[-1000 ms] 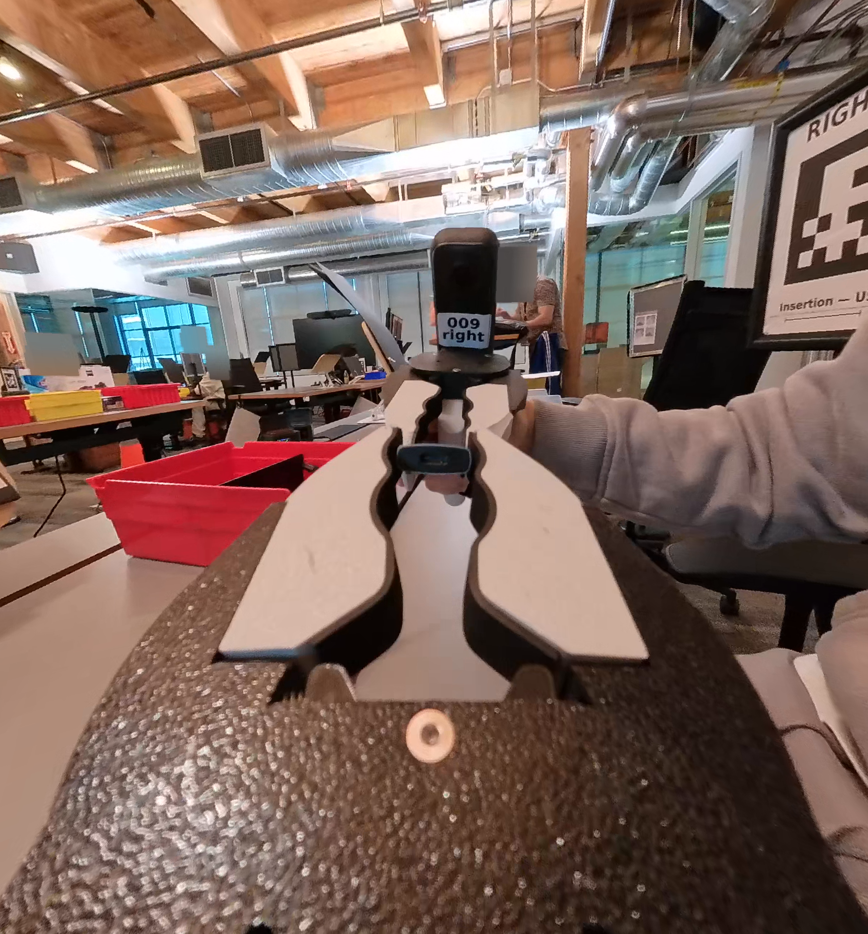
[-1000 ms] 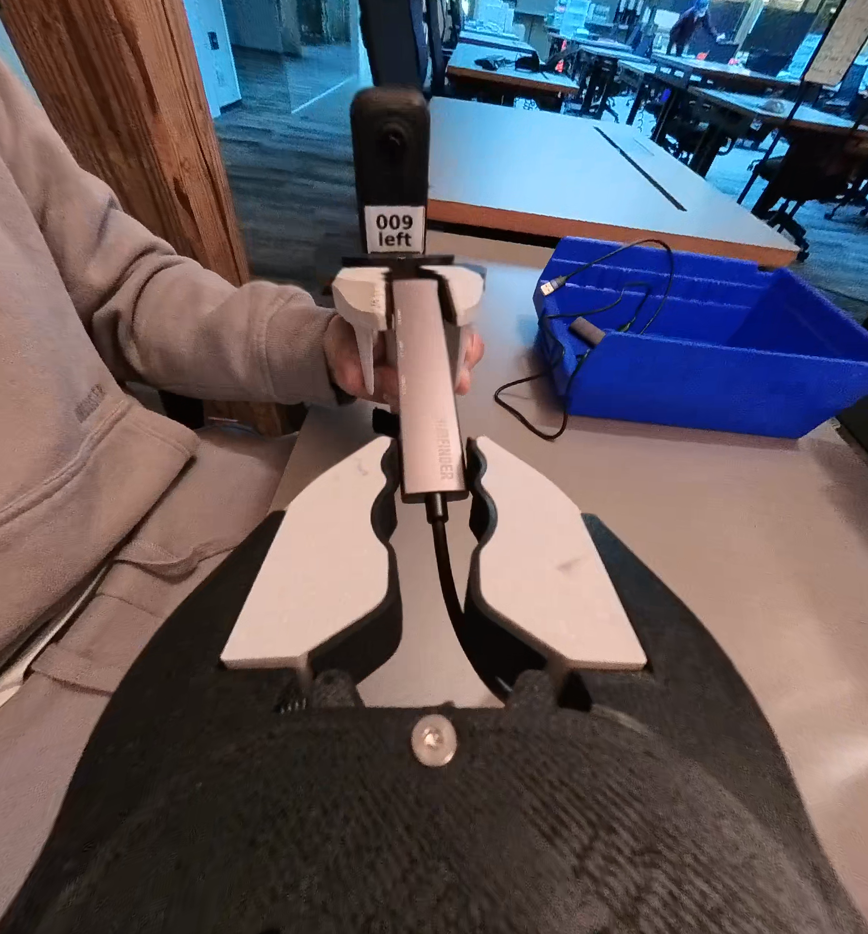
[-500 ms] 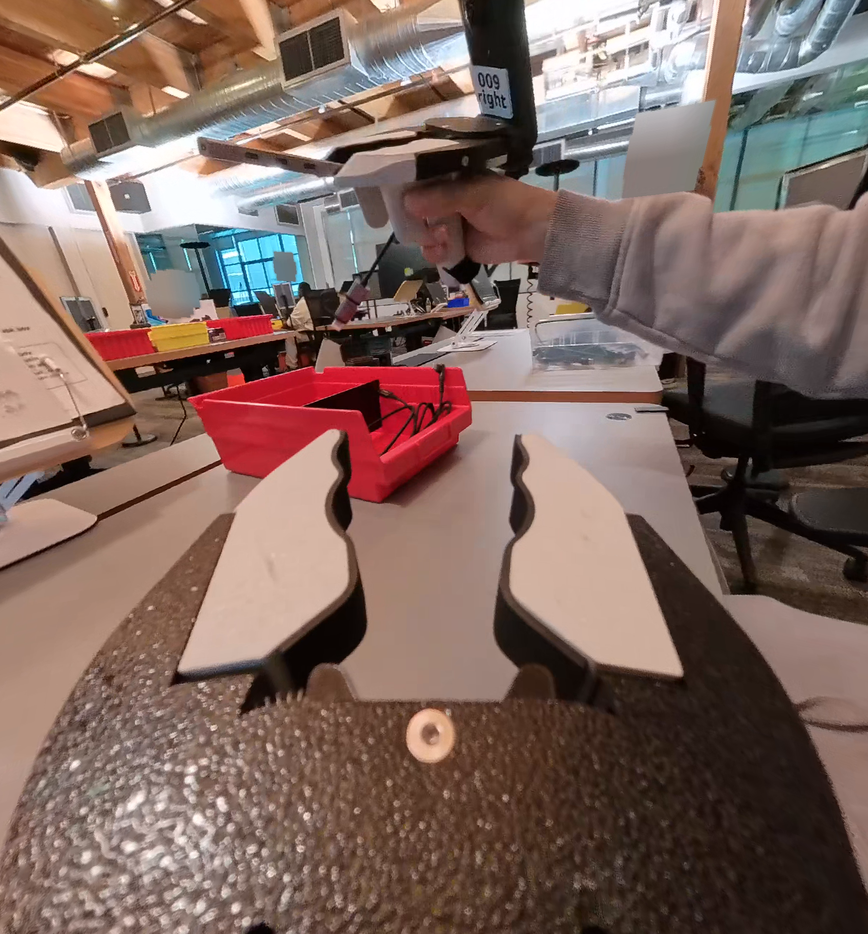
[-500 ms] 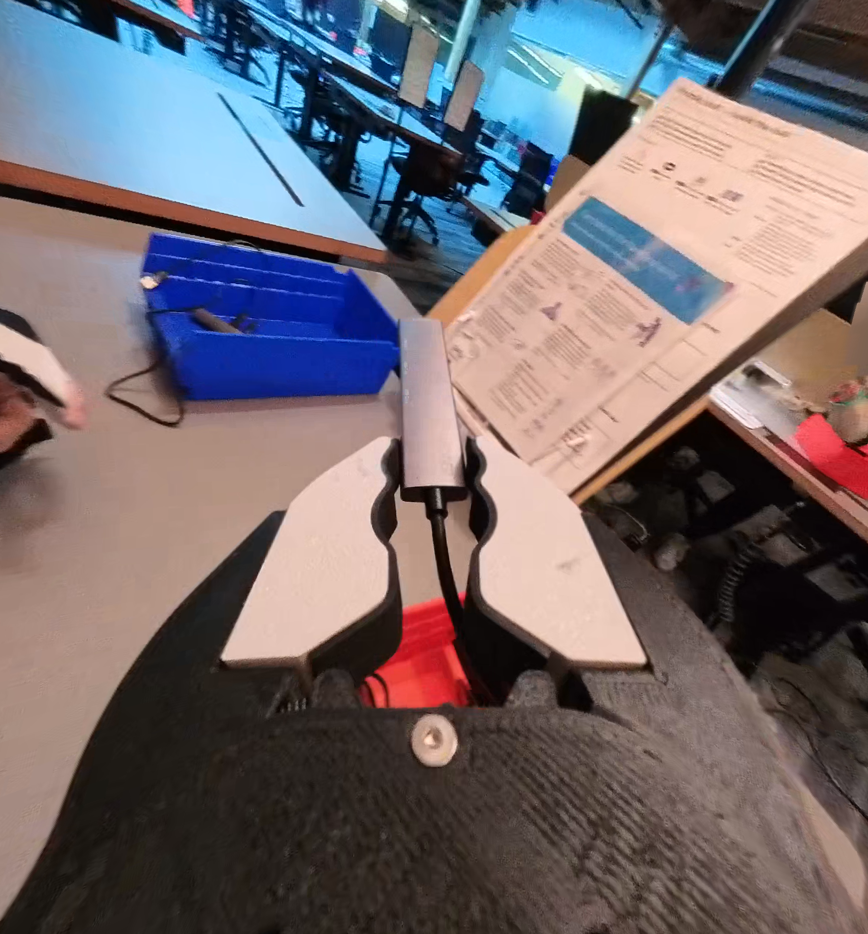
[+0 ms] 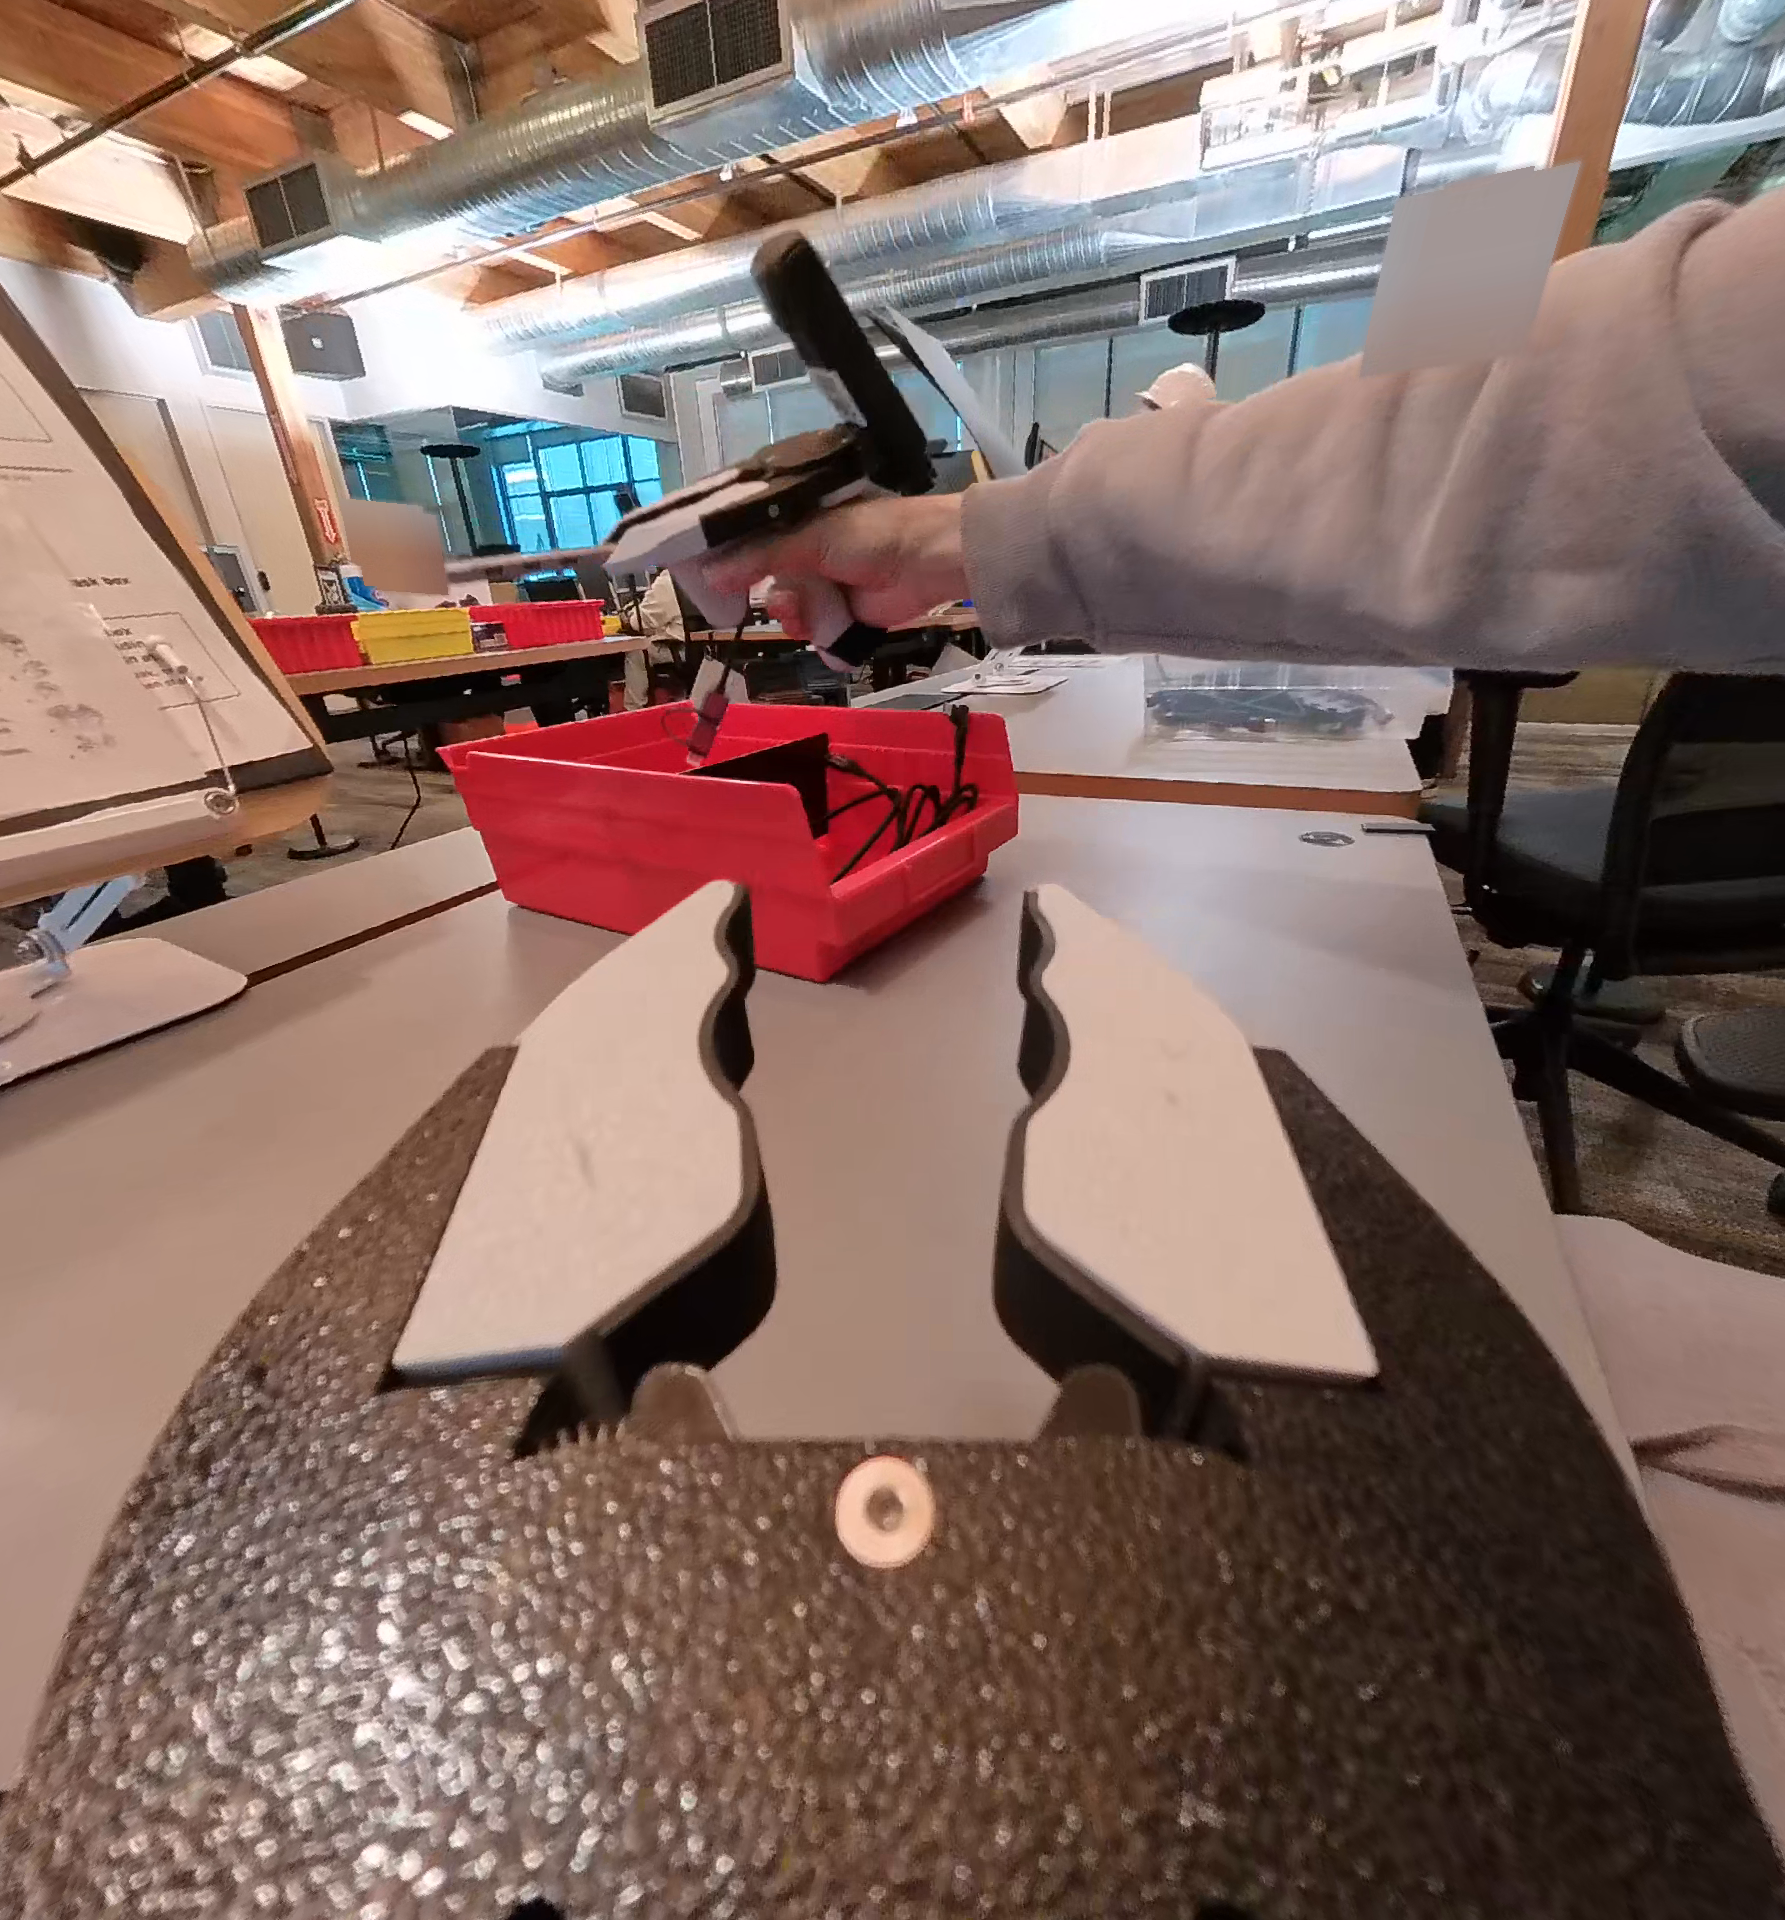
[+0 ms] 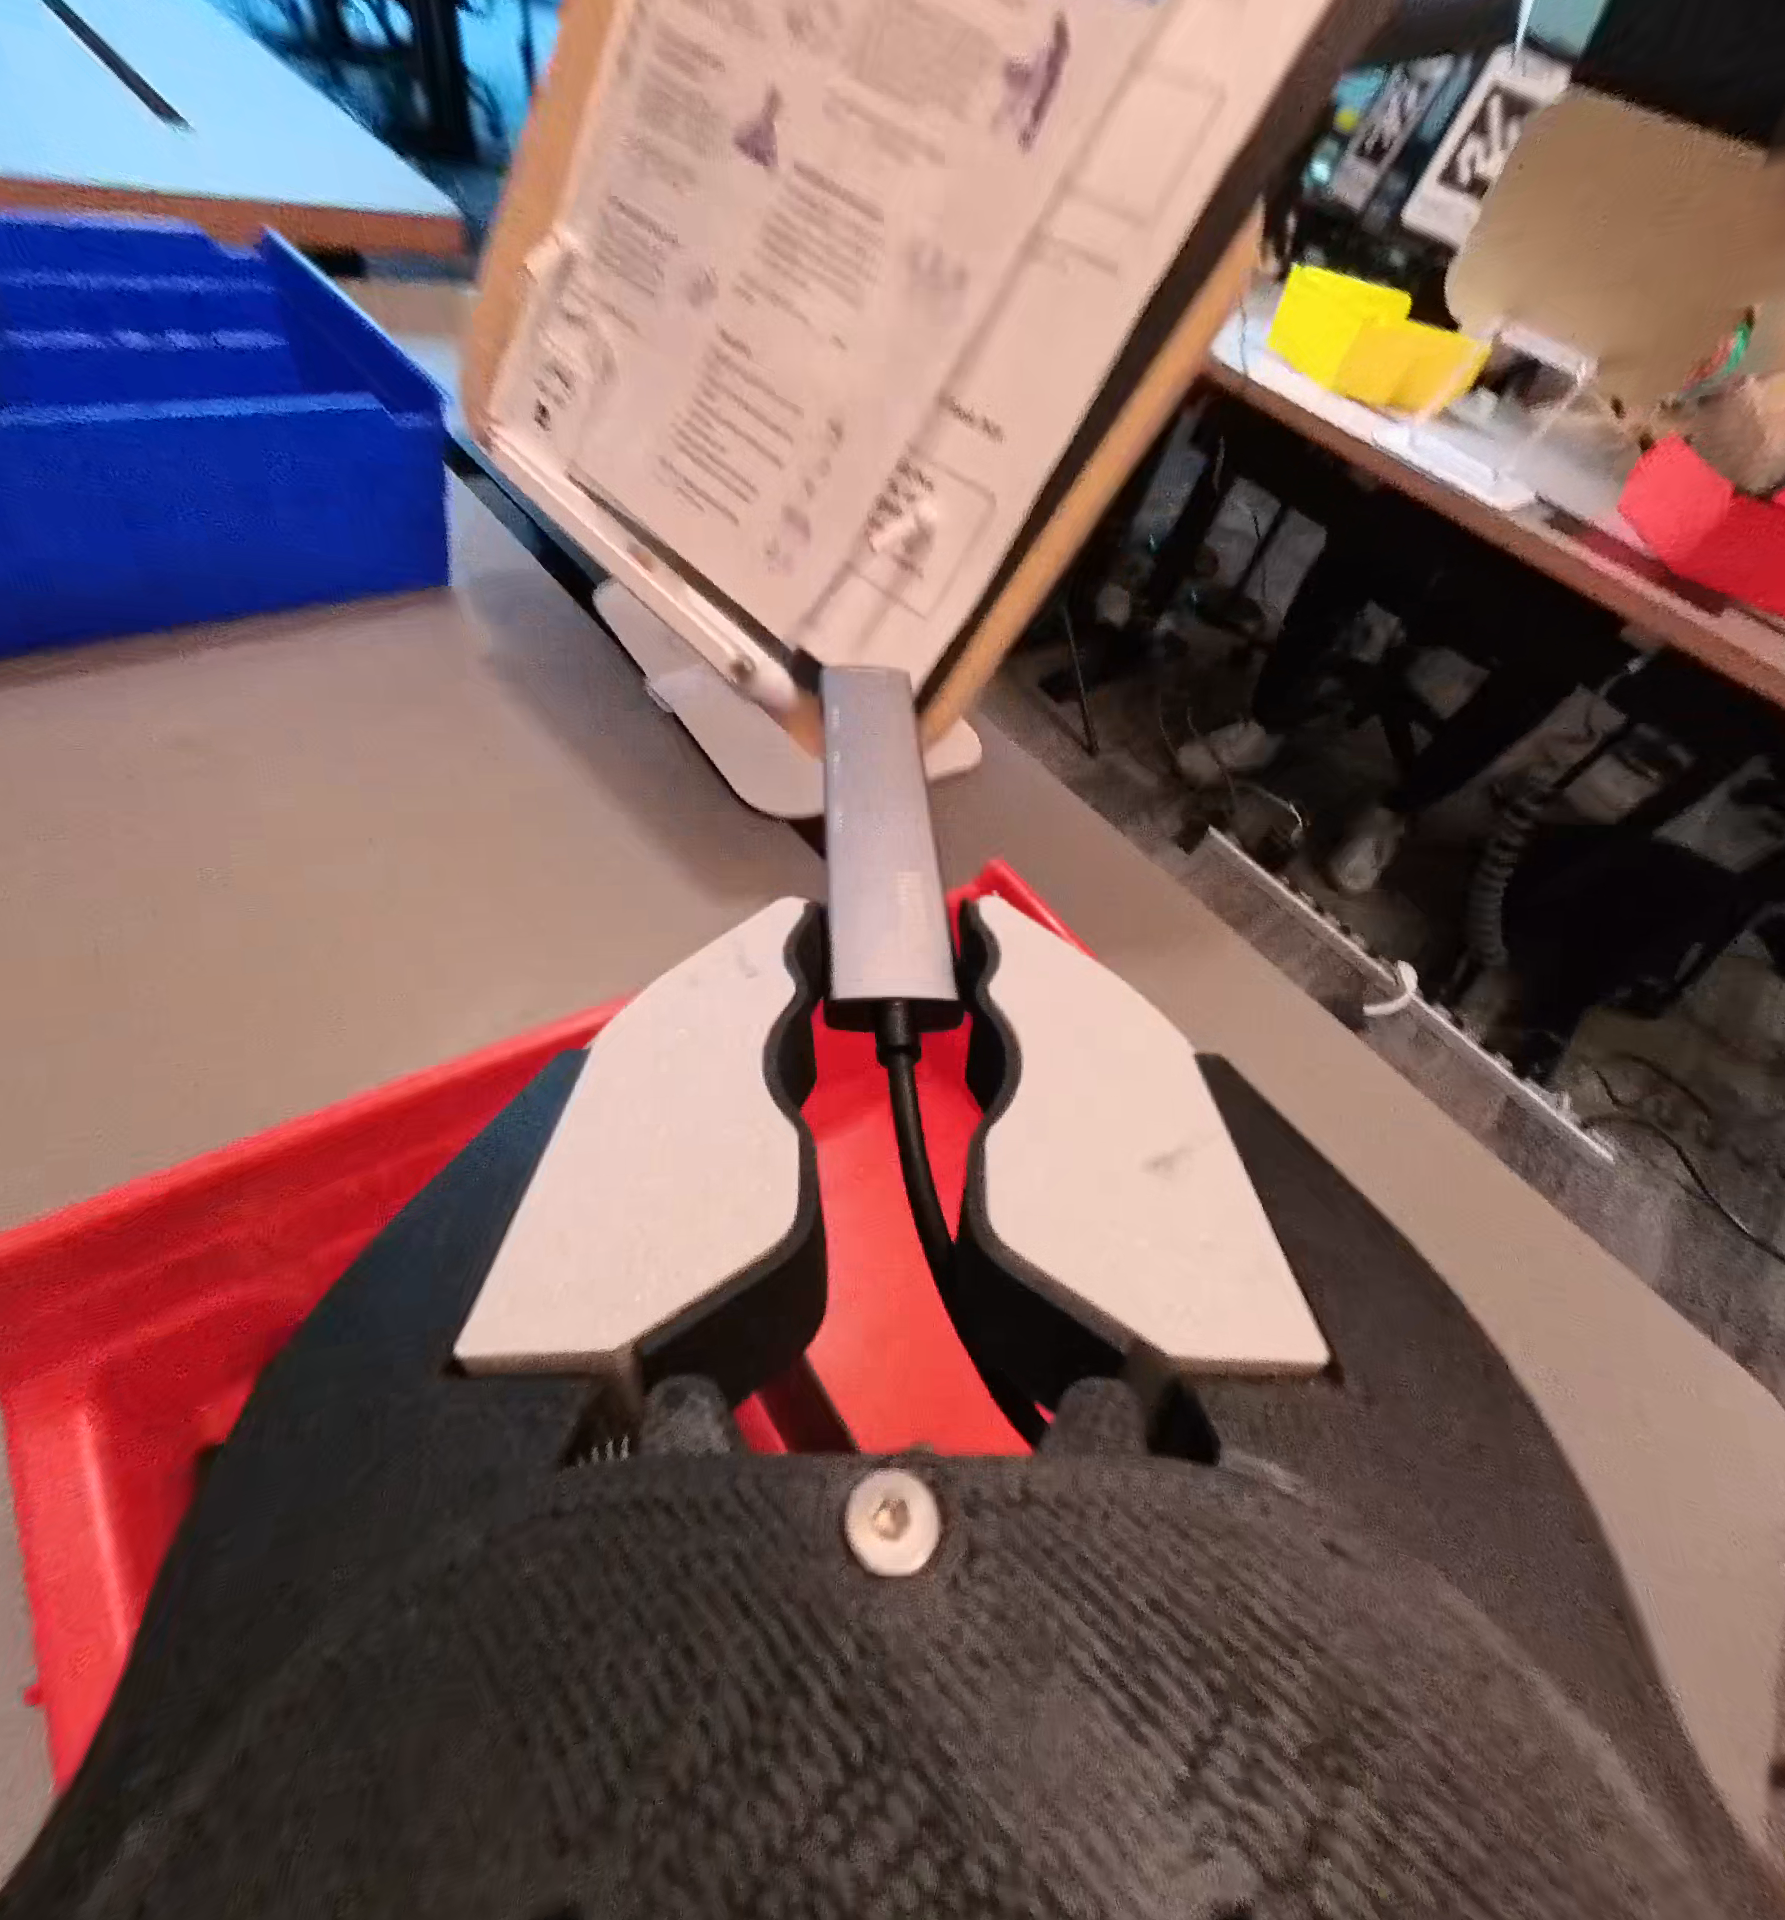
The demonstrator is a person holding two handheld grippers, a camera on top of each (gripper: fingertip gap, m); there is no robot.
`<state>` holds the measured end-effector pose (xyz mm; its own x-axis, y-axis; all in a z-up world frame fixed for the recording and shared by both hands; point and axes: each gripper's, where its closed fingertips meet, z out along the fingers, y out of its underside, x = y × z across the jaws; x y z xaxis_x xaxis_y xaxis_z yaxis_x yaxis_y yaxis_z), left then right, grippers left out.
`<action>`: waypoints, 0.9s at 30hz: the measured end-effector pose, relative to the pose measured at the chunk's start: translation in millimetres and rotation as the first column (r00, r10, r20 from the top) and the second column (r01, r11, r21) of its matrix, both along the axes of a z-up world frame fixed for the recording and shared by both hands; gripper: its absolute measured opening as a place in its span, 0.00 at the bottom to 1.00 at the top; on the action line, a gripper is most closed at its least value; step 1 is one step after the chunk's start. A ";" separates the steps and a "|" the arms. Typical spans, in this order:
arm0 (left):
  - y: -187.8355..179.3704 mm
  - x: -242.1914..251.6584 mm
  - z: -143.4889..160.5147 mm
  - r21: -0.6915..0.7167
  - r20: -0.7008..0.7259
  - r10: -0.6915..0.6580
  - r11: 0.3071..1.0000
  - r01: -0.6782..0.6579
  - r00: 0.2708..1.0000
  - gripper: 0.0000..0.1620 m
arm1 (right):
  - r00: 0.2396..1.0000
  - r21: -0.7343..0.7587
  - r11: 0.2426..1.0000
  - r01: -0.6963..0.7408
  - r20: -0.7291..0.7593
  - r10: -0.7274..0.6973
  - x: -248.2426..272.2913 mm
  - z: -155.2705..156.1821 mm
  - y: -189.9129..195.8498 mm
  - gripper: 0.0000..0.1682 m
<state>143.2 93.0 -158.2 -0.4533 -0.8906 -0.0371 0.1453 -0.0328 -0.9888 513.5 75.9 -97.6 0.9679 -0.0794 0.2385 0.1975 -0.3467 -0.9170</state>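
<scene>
Your right gripper point(image 6: 888, 925) pinched the near end of a slim grey hub point(image 6: 875, 831) at centre frame, its black cable point(image 6: 919, 1153) trailing back over the red bin point(image 6: 140, 1309) below. Your left gripper point(image 5: 883, 925) stood spread and empty above the grey surface point(image 5: 244, 1122), the red bin point(image 5: 659, 831) just beyond it at centre. A tilted document stand point(image 6: 826, 312) filled the upper middle.

A grey counter point(image 5: 1231, 914) carries a red bin point(image 5: 659, 831) with black cables point(image 5: 898, 805) coiled inside. To its left a printed sheet on a tilted wooden board point(image 5: 67, 644) stands on a pale stand base point(image 5: 88, 997). A blue bin point(image 6: 161, 488) sits farther along the counter. A black office chair point(image 5: 1657, 862) stands at right; red and yellow bins point(image 5: 420, 634) line a far desk.
</scene>
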 end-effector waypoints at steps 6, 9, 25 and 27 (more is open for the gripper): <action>-0.3 2.6 -5.0 -0.056 -0.016 -0.024 0.998 0.023 1.000 0.29 | 0.991 -0.347 0.929 0.125 -0.006 -0.136 36.2 -69.9 -23.8 0.15; -1.2 3.0 -4.9 -0.062 -0.018 -0.030 0.998 0.029 0.999 0.29 | 0.986 -0.381 0.910 0.162 0.087 -0.139 42.0 -76.8 -20.1 0.27; 5.3 -0.2 10.5 -0.086 -0.024 0.001 0.996 -0.003 1.000 0.29 | 0.991 -0.034 0.990 0.134 0.017 -0.133 -110.0 -25.2 -28.2 0.23; 17.1 -1.5 19.1 -0.039 -0.067 0.065 0.997 -0.068 0.996 0.30 | 0.998 0.066 0.997 0.041 -0.049 -0.038 -162.0 -31.0 -29.5 0.21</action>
